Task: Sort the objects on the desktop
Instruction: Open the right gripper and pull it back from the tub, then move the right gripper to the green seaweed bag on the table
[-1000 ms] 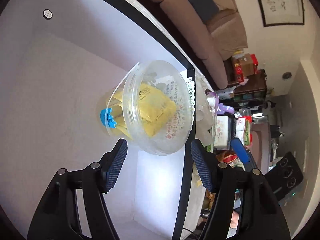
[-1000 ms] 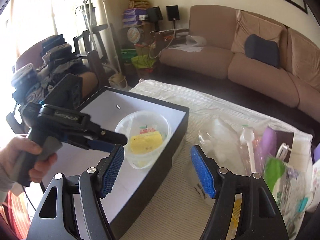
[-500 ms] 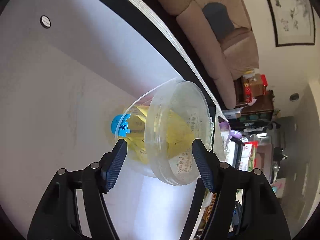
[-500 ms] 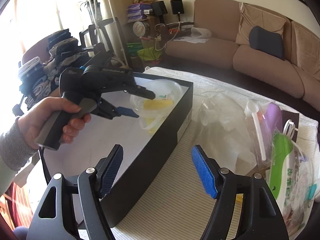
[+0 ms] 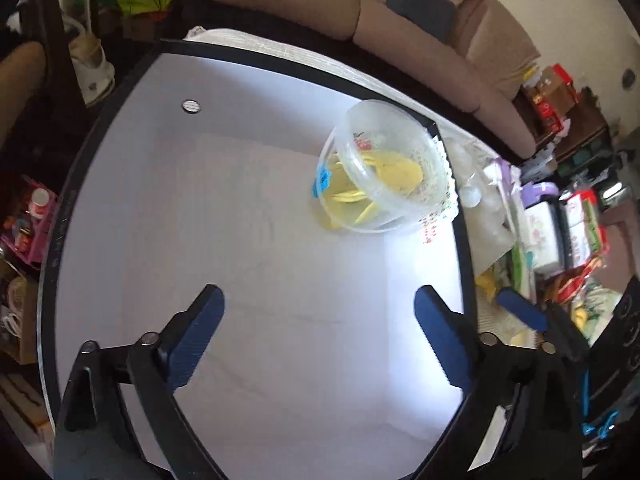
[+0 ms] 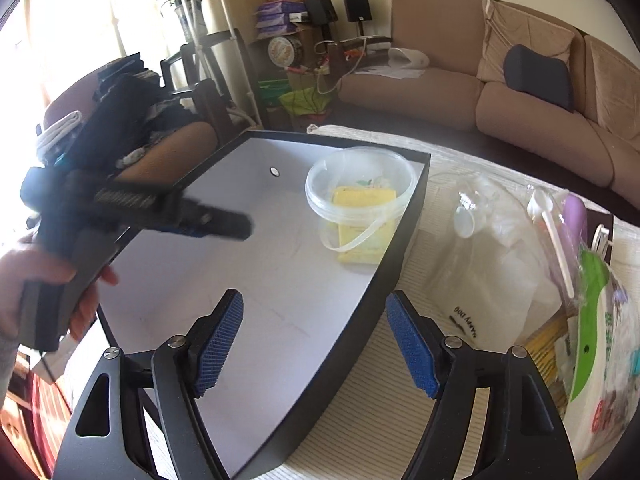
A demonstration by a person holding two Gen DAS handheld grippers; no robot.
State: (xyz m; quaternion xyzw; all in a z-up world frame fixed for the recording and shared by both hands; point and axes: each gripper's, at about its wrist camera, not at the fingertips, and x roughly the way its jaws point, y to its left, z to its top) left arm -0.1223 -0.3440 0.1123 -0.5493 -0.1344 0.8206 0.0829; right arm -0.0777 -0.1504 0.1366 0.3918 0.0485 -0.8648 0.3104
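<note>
Tub (image 5: 384, 168) released! The left gripper (image 5: 318, 336) has just sprung wide, empty, and pulled back; the tub sits in the box's (image 5: 120, 92) far corner, seemingly upright. Right gripper (image 6: 314, 344), spread and empty, heads for the bags (image 6: 492, 256).

A shallow black box with a white floor (image 6: 248, 280) sits on a pale ribbed cloth (image 6: 360, 408). In its far right corner stands a clear plastic tub with a thin white handle (image 6: 358, 200), upright, with flat yellow packets (image 6: 364, 198) inside. The right gripper (image 6: 314, 342), with 2 blue-padded fingers (image 6: 218, 344), has just been opening, with only the box's near wall between its jaws. At left a hand (image 6: 44, 280) holds the blurred left gripper (image 6: 224, 222) over the box. Clear plastic bags (image 6: 488, 264) lie right of it.
</note>
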